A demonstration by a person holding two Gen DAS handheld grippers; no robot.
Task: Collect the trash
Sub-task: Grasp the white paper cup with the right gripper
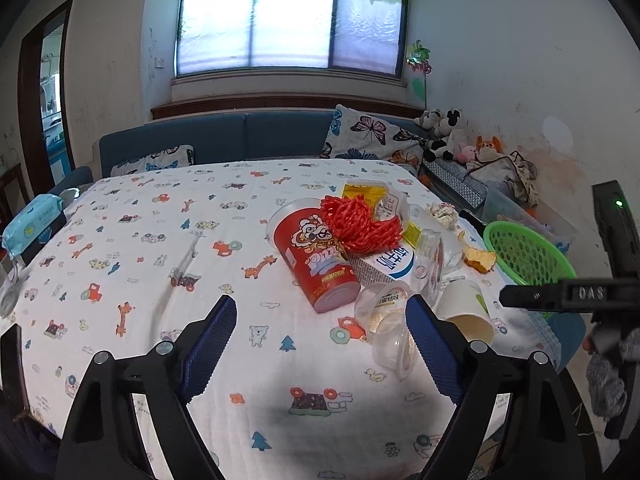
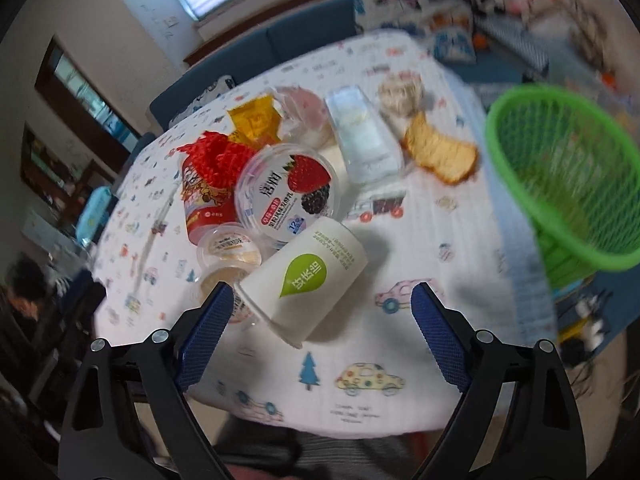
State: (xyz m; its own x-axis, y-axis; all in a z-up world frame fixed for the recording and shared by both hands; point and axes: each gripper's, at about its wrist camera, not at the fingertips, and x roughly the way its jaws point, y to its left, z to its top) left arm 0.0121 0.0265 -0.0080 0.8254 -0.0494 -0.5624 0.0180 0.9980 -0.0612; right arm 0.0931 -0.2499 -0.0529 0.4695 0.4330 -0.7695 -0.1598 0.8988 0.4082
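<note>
Here the left gripper (image 1: 322, 322) hovers over the tabletop (image 1: 160, 248) with its jaws spread and nothing between them; a clear cup (image 1: 386, 320) lies just beside its right finger. The right gripper (image 2: 322, 308) also has its jaws spread wide, and the rim end of a paper cup (image 2: 308, 276) lying on its side sits between the fingers, untouched as far as the view shows. Just past that cup the trash is heaped together: small clear tubs (image 2: 228, 252), a berry yogurt lid (image 2: 290, 192), a red can (image 1: 316, 256) on its side with red netting (image 1: 358, 220) draped over it, and a yellow wrapper (image 2: 254, 120). Farther right lies a bread piece (image 2: 440, 152). A green basket (image 2: 568, 176) stands at the tabletop's right edge, near the bread. Beyond the table are a blue sofa (image 1: 240, 136) and a window (image 1: 292, 16).
</note>
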